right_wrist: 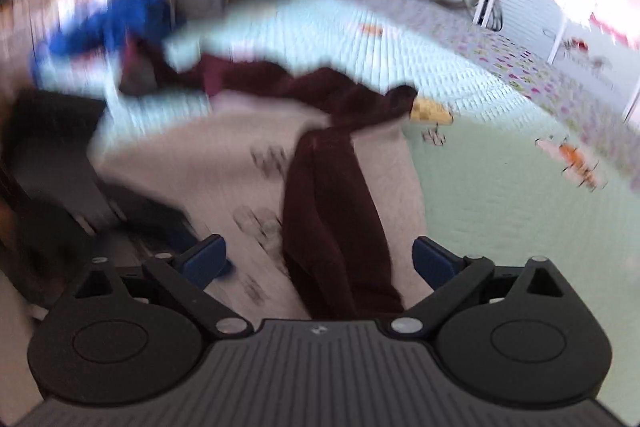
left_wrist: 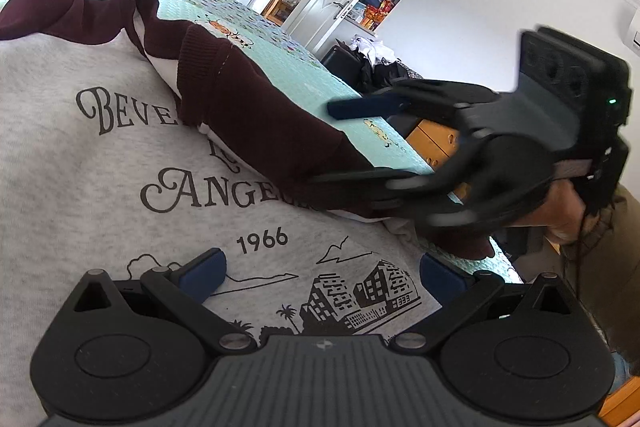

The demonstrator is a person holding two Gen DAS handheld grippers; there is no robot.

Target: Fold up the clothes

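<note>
Folding stood at an early stage, judged from how the garment lay. A grey marl sweatshirt with maroon raglan sleeves and a dark printed motto [left_wrist: 132, 147] lay front side up on a pale green quilted bedspread [left_wrist: 288, 67], its body spread flat and not yet doubled. One maroon sleeve [left_wrist: 256, 131] had been laid diagonally across the chest, its ribbed cuff resting over the lettering; this sleeve fold appeared complete or nearly so. The opposite maroon sleeve [right_wrist: 160, 67] lay bunched near the collar in the blurred right wrist view and appeared still to require folding, as did the body. The left gripper [left_wrist: 320, 273] hovered over the lower print with its blue pads well apart and nothing between them; contact with the fabric could not be confirmed. The right gripper [left_wrist: 344, 143], held in a person's hand [left_wrist: 560, 203], sat at the shoulder end of the folded sleeve with its fingers apart; in its own view the sleeve ran between the blue pads [right_wrist: 208, 259] without being pressed by them, so no grip was judged to exist. Heavy blur in that view obscured further detail. Remaining work, as estimated: fold the second sleeve inward, then double the body.
</note>
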